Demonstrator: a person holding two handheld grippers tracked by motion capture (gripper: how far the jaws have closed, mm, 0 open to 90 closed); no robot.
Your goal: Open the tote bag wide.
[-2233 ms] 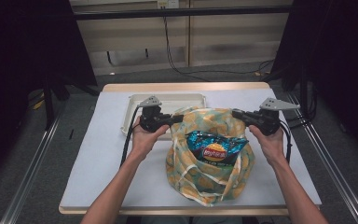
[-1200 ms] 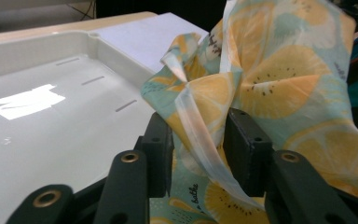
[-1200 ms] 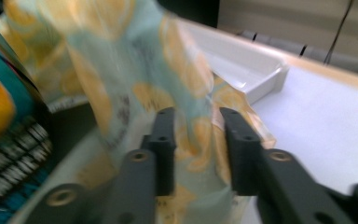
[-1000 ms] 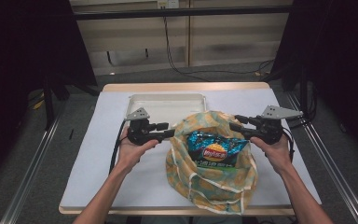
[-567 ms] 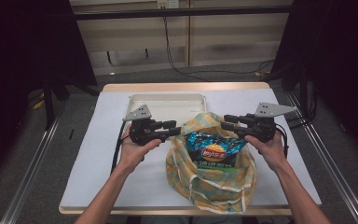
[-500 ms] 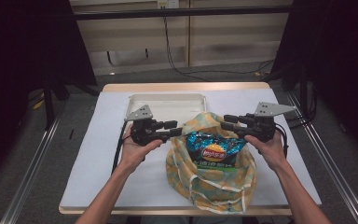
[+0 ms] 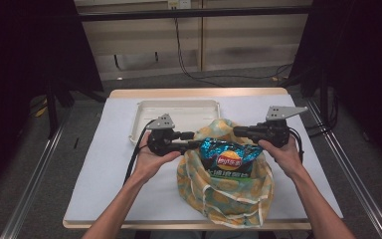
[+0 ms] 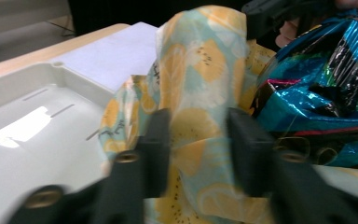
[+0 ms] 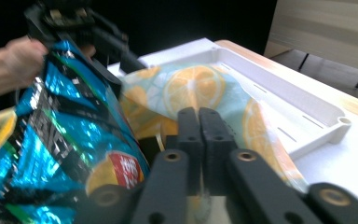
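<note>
A cloth bag [image 7: 229,199] printed with orange slices sits on the white table, and a shiny blue chip bag [image 7: 229,159] stands in its mouth. My left gripper [image 7: 191,139] is at the bag's left rim. In the left gripper view its jaws [image 8: 198,126] stand apart with a fold of the cloth [image 8: 200,70] between them, and they have just been closing. My right gripper [image 7: 236,131] is at the back right of the rim. Its jaws [image 9: 198,114] have just closed and are pressed together on the cloth [image 9: 191,88], beside the chip bag [image 9: 60,121].
A shallow white tray [image 7: 179,107] lies right behind the bag, close to both grippers. The white table top [image 7: 104,164] is bare to the left and right of the bag. Dark curtains hang on both sides.
Both grippers have moved inward to the bag's rim and slightly up. The right jaws have shut; the left jaws have narrowed around the cloth.
</note>
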